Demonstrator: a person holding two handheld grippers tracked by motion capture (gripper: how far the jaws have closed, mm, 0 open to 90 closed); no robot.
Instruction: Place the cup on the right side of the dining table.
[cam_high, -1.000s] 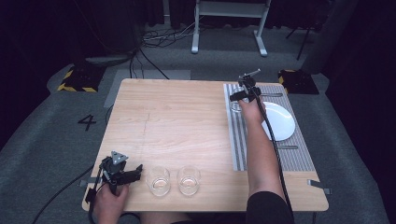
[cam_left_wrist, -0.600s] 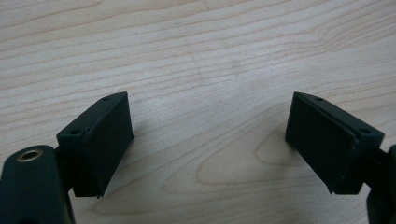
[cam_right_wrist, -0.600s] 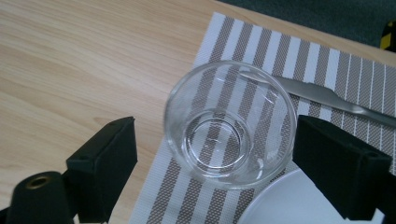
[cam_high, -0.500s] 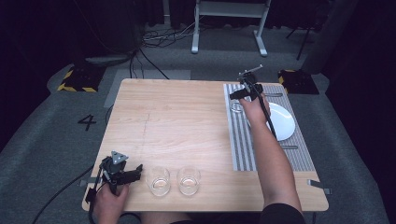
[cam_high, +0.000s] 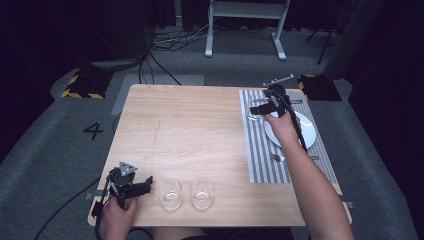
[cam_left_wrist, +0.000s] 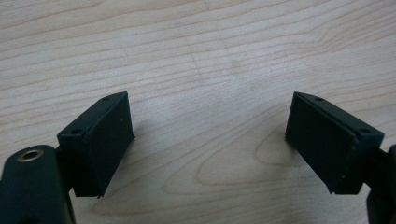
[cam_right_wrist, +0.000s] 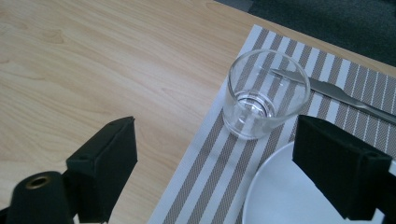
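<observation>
My right gripper (cam_high: 257, 108) hovers open over the far end of the striped placemat (cam_high: 264, 152). In the right gripper view its jaws (cam_right_wrist: 229, 172) stand wide apart, just short of an empty clear glass (cam_right_wrist: 264, 95) standing upright on the mat. That glass (cam_high: 251, 116) sits left of the white plate (cam_high: 300, 131). At the table's near left corner my left gripper (cam_high: 146, 185) is open over bare wood (cam_left_wrist: 210, 70), its jaws pointing toward two more empty glasses (cam_high: 171, 194) (cam_high: 202, 193) by the front edge. Nothing lies between its jaws (cam_left_wrist: 210, 140).
A knife (cam_right_wrist: 336, 91) lies on the mat behind the glass, and the plate's rim (cam_right_wrist: 280, 196) is under the right jaw. Another piece of cutlery (cam_high: 278, 157) rests on the mat in front of the plate. Wide bare tabletop (cam_high: 190, 130) spans the middle.
My right gripper has drifted slightly toward the near side over the mat. The left gripper and the two front glasses have not moved.
</observation>
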